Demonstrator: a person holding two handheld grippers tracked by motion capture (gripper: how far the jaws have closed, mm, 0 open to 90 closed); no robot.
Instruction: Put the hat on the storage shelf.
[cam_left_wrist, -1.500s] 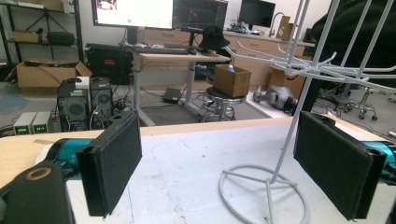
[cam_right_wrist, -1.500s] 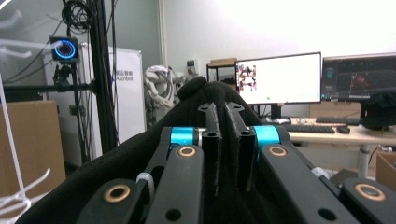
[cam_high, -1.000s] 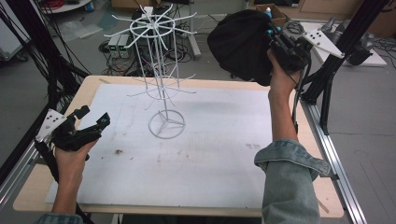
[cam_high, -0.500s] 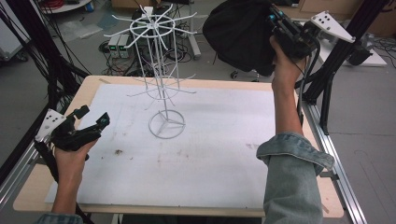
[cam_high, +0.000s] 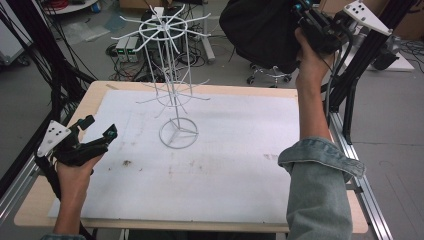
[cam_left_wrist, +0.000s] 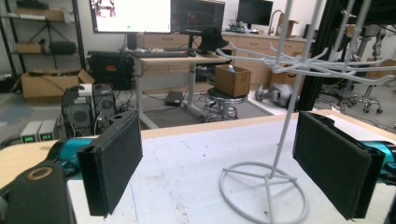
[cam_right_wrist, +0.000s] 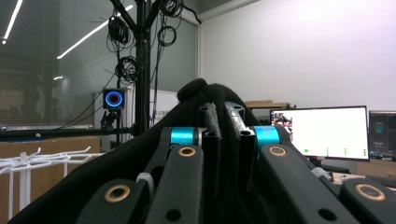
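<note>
A white wire hook stand (cam_high: 172, 75) rises from a ring base (cam_high: 178, 132) on the white mat. High above the table's far right corner, my right gripper (cam_high: 306, 16) is shut on a black fabric hat (cam_high: 262, 30), which hangs to its left. In the right gripper view the jaws (cam_right_wrist: 226, 140) pinch the hat's cloth (cam_right_wrist: 205, 93), with the stand's hooks (cam_right_wrist: 28, 161) low at left. My left gripper (cam_high: 101, 126) rests open near the table's left edge. The left gripper view has the wide-apart pads (cam_left_wrist: 114, 163) framing the stand's pole (cam_left_wrist: 280, 112).
The white mat (cam_high: 230, 165) covers most of the wooden table (cam_high: 95, 97). Black frame posts (cam_high: 350, 85) stand at the right edge, and cables hang at the left. Beyond the table are a stool (cam_left_wrist: 224, 100), desks and monitors.
My right hand has lifted the black hat higher, toward the top of the high view. The left gripper and the stand have stayed where they were.
</note>
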